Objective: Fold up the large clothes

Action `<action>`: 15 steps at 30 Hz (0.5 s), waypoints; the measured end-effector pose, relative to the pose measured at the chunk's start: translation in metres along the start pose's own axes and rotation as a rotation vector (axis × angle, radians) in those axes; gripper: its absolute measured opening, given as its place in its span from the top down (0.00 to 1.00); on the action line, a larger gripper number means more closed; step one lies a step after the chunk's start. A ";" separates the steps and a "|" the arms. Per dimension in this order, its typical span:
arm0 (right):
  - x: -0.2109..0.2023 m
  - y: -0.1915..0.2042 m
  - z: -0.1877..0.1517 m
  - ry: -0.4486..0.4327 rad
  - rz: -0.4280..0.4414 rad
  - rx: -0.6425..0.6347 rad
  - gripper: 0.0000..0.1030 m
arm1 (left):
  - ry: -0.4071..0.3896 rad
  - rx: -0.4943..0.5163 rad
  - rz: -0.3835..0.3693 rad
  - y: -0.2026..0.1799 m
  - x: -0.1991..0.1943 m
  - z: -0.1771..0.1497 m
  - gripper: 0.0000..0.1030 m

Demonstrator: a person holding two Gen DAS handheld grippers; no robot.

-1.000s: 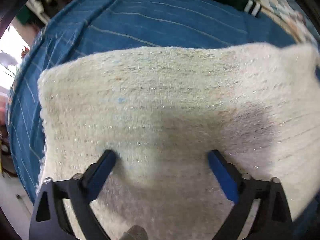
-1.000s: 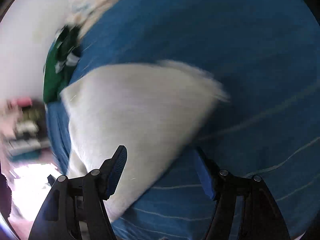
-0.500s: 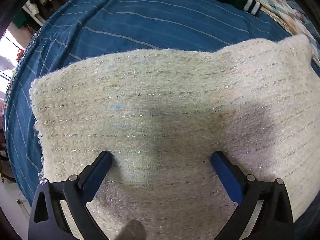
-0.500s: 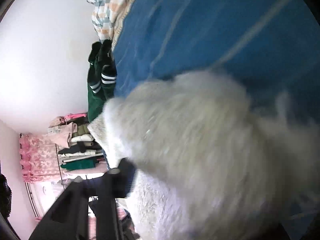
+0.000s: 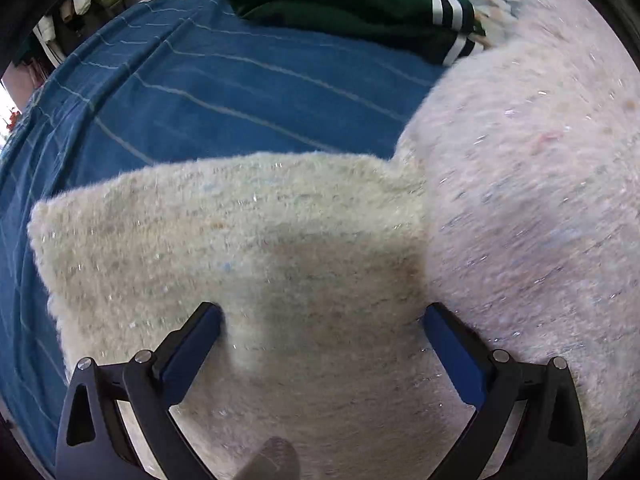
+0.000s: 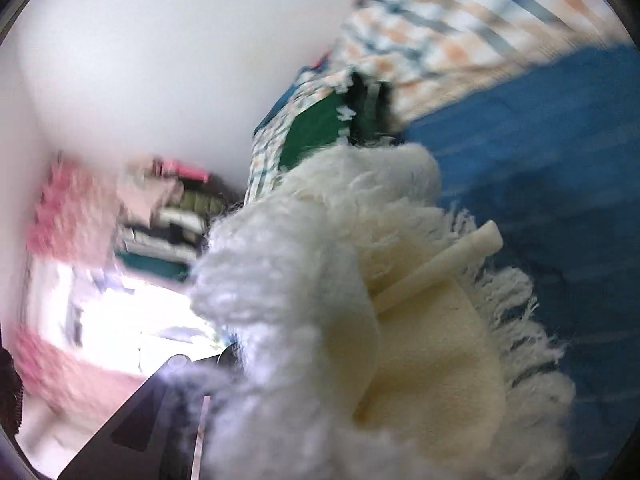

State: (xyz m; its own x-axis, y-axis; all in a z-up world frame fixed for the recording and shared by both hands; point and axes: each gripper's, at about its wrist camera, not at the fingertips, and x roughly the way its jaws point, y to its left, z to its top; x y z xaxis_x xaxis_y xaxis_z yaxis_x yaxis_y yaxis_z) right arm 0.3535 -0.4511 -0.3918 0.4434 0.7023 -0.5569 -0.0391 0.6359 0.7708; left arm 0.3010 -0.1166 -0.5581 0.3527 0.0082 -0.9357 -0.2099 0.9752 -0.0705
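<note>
Blue striped bedding (image 5: pixel 248 92) is covered by the cream fuzzy garment (image 5: pixel 248 264) — one part is lifted at the right. Left gripper (image 5: pixel 322 320) fingers are spread wide over it; right gripper (image 6: pixel 224 364) fingers are hidden by fabric — their state cannot be told. A green garment (image 5: pixel 344 0) is seen behind.

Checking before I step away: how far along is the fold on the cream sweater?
Done: the green garment lies folded on the bed. In hand: one side of the sweater is lifted over by the right tongs; left tongs open above it. Left: finishing the fold.
</note>
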 end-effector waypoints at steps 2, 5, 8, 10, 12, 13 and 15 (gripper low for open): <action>0.021 0.037 -0.003 0.044 -0.018 -0.085 0.76 | -0.003 -0.061 -0.048 0.021 -0.013 0.000 0.00; 0.054 0.088 -0.034 0.129 -0.032 -0.212 0.76 | -0.021 -0.259 -0.084 0.082 -0.051 -0.026 0.00; 0.099 0.124 -0.091 0.239 -0.032 -0.314 0.76 | -0.036 -0.445 -0.044 0.149 -0.096 -0.075 0.00; 0.128 0.141 -0.131 0.309 -0.039 -0.383 0.76 | -0.037 -0.542 0.025 0.190 -0.124 -0.116 0.00; 0.167 0.155 -0.182 0.394 -0.073 -0.482 0.76 | -0.030 -0.608 0.083 0.222 -0.143 -0.153 0.00; 0.190 0.160 -0.213 0.447 -0.103 -0.555 0.76 | -0.023 -0.636 0.111 0.233 -0.149 -0.168 0.00; 0.223 0.160 -0.262 0.536 -0.175 -0.644 0.76 | -0.012 -0.688 0.158 0.238 -0.158 -0.202 0.00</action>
State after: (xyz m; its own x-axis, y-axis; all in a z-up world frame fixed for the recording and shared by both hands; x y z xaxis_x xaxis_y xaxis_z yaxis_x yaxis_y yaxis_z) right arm 0.2113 -0.1093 -0.4741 0.0135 0.5305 -0.8476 -0.5825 0.6932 0.4246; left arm 0.0109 0.0698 -0.4969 0.2797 0.1440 -0.9492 -0.7869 0.6008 -0.1408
